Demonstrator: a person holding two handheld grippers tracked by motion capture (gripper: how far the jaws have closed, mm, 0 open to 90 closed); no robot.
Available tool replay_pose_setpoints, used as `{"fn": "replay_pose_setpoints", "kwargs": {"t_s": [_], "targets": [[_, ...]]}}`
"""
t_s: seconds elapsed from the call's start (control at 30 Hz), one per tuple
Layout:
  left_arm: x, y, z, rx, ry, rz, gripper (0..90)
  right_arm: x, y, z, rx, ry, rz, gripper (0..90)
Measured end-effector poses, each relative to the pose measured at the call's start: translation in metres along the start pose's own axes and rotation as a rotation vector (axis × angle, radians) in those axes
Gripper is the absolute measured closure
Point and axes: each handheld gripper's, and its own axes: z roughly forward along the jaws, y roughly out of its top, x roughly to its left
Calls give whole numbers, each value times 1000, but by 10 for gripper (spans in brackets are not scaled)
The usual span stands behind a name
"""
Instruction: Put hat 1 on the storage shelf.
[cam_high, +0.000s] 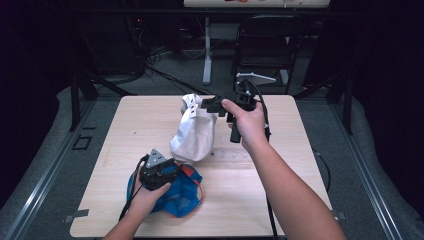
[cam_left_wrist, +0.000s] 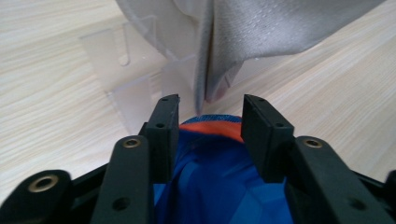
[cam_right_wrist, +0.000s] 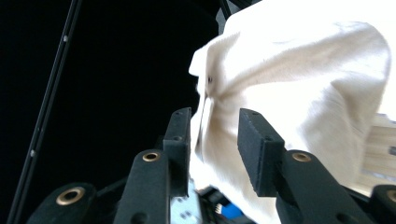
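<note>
Both grippers' fingers apart: left gripper over blue cloth, right gripper at white cap

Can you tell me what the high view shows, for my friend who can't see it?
A person's right gripper reaches the top of a white cloth standing on a wooden table. Nearer, the left gripper rests on a blue cloth.

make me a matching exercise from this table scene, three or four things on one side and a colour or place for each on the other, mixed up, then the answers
1 cloth under the left gripper
2 cap
3 right gripper
4 chair

A raised at the cap's top
B blue with orange trim
C behind the table
D white

Pairs: 1-B, 2-D, 3-A, 4-C
</note>
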Motion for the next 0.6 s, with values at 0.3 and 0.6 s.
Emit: {"fn": "replay_pose_setpoints", "kwargs": {"t_s": [0.3,0.6], "targets": [[21,-12,-33,7,29,-34,521,-25,-22,-33,-22,40,-23,611],[55,-39,-63,25,126,-90,465,-66,-56,-51,-41,-16,-70,585]]}}
